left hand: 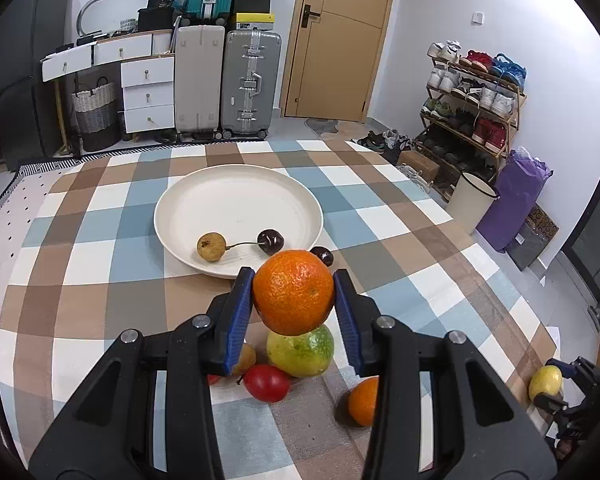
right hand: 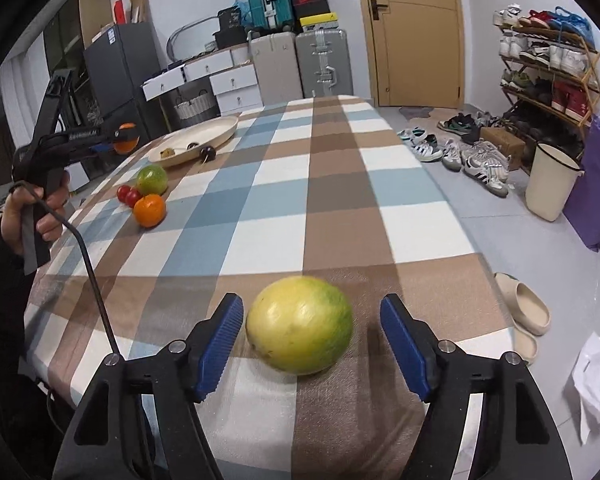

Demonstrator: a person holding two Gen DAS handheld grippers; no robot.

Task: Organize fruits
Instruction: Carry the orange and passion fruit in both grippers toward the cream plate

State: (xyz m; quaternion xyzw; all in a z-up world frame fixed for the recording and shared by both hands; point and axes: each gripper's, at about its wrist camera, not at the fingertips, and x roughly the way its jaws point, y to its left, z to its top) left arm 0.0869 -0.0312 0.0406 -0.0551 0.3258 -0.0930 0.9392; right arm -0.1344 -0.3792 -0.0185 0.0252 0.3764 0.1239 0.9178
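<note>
My left gripper [left hand: 294,278] is shut on an orange [left hand: 294,298], held above the table just in front of the white plate [left hand: 236,174]. In the plate lie a small brown fruit [left hand: 211,246] and a dark cherry [left hand: 271,241]; a second cherry [left hand: 322,256] lies just outside its rim. Under the held orange sit a green-yellow fruit [left hand: 300,352], a red tomato [left hand: 267,383] and another orange [left hand: 363,400]. My right gripper [right hand: 312,302] stands open around a yellow-green fruit [right hand: 300,326] resting near the table's front edge, with its pads clear of the fruit on both sides.
The checked tablecloth [right hand: 340,200] covers the whole table. On the floor to the right are a shoe rack [right hand: 548,76], loose shoes [right hand: 460,152], a cream bin [right hand: 550,188] and slippers [right hand: 524,312]. Suitcases [left hand: 228,88] and white drawers [left hand: 148,92] stand behind the table.
</note>
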